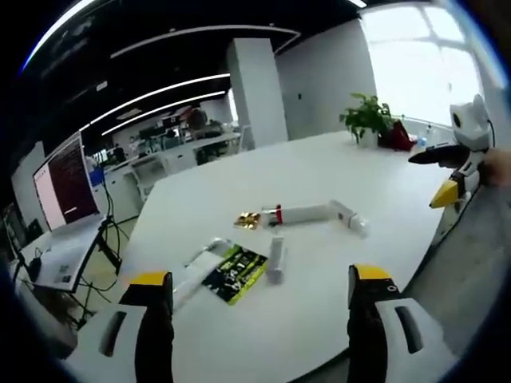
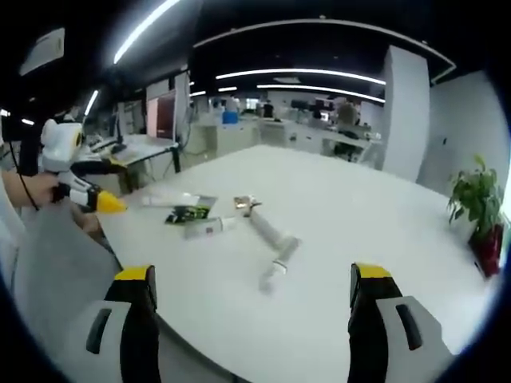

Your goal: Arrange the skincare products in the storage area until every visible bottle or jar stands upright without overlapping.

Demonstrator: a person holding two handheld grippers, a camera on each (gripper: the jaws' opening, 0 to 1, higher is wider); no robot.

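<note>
Left hand-held gripper (image 1: 259,299): jaws wide apart, empty. Small tube (image 1: 276,259) just ahead on bench (image 1: 319,167), lying flat, long axis pointing away; right hand-held gripper (image 2: 251,299) likewise open, farther.

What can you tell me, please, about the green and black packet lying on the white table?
The green and black packet is a flat, glossy-looking pouch, mostly black with bright yellow-green patches and small print too blurred to read. It lies flat on the white table, near the edge closest to the left hand-held gripper. A white tube lies against or partly under one side; a small pale bottle lies beside the other, and contact there is unclear. In the right gripper view it lies the same way. Neither gripper touches it.
</note>
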